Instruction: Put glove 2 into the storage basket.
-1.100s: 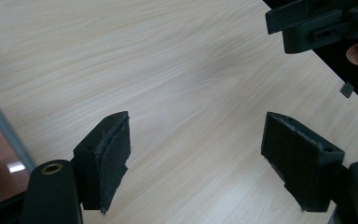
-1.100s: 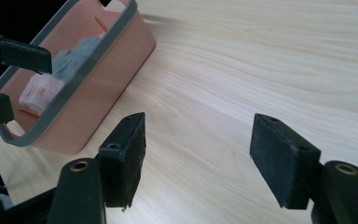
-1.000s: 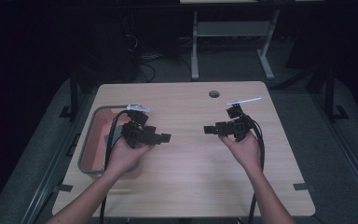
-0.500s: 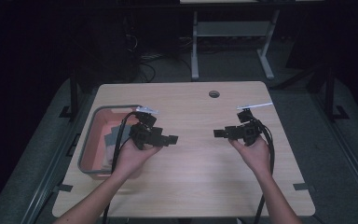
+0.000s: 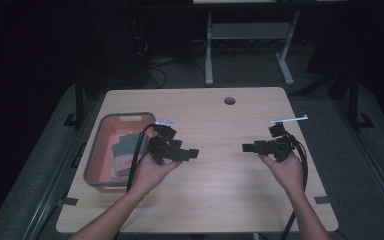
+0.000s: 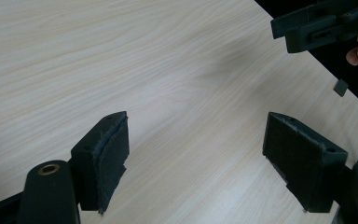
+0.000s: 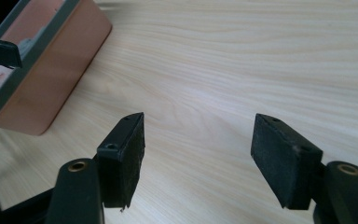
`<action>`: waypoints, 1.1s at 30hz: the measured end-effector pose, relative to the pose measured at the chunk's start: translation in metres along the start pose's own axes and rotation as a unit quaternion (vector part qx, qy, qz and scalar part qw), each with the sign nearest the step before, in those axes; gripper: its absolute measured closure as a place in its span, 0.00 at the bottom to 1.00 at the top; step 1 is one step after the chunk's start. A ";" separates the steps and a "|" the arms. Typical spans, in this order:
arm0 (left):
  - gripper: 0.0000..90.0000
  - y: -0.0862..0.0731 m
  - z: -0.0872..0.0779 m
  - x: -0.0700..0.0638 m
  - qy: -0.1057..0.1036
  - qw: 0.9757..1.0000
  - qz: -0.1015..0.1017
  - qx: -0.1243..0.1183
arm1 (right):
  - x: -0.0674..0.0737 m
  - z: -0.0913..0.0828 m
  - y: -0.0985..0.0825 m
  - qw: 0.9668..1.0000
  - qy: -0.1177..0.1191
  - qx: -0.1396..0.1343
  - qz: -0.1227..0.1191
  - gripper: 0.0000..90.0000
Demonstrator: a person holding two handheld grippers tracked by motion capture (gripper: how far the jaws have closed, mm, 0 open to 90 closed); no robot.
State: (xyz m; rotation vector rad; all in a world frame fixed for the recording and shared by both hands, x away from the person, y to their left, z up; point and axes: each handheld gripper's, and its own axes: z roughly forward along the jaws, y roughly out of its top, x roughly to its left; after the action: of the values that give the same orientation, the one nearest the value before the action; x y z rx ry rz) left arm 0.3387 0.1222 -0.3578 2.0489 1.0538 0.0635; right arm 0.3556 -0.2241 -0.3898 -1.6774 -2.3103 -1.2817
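A light wood-grain bench (image 5: 215, 180) stands in a dark room, with a round cable hole (image 5: 229, 100) near its far edge. A pink bin (image 5: 103, 131) with a grey rim sits along the left edge and holds folded grey cloths (image 5: 124, 146).

The left gripper (image 5: 192, 153) is held above the bench just right of the bin, jaws pointing toward the right edge. In the left gripper view its jaws are spread wide apart over bare wood, with nothing between them.

The right gripper (image 5: 247, 147) is held near the right edge, jaws pointing toward the bin. In the right gripper view its jaws are likewise spread wide and empty.

The two grippers face each other, well apart.
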 end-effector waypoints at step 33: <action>0.25 -0.029 0.028 -0.013 -0.017 1.000 -0.004 -0.003 | -0.042 -0.015 -0.050 0.999 -0.013 0.003 0.038 0.37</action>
State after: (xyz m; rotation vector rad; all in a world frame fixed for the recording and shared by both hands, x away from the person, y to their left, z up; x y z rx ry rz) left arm 0.3217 0.1044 -0.3922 2.0343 1.0399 0.0279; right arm 0.3275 -0.2706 -0.4282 -1.7719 -2.2393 -1.2453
